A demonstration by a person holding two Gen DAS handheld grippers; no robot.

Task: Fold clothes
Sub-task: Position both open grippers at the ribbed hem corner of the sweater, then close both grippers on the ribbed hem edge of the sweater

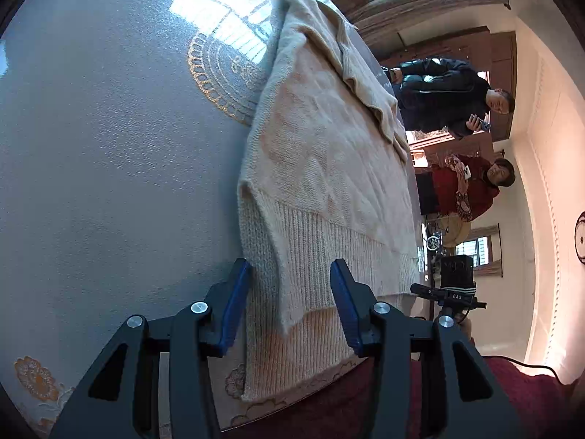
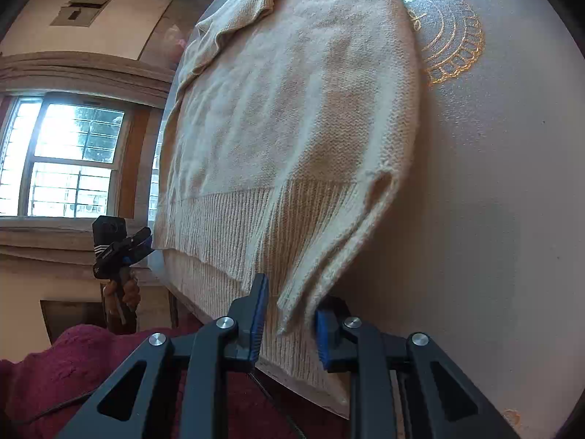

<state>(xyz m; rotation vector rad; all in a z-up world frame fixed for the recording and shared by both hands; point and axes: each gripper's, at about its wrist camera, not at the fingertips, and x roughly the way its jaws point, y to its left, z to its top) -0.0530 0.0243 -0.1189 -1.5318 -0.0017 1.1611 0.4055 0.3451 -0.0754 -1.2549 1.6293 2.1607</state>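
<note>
A grey table [image 1: 109, 146] with a textured top carries one cream knitted sweater [image 1: 321, 168], spread flat. The ribbed hem of the sweater overhangs the near table edge. A gold circular emblem [image 1: 219, 77] on the tabletop lies partly under the sweater.

The sweater [image 1: 329, 168] is cream knitted wool-like cloth, fuzzy on the body and coarsely ribbed at the hem. Under it the table [image 1: 109, 128] has a finely grained, glossy grey surface with gold ornament. The left gripper [image 1: 290, 305] and right gripper [image 2: 290, 316] are matt black plastic with blue ridged pads [image 1: 234, 307] and shiny metal screws.
</note>
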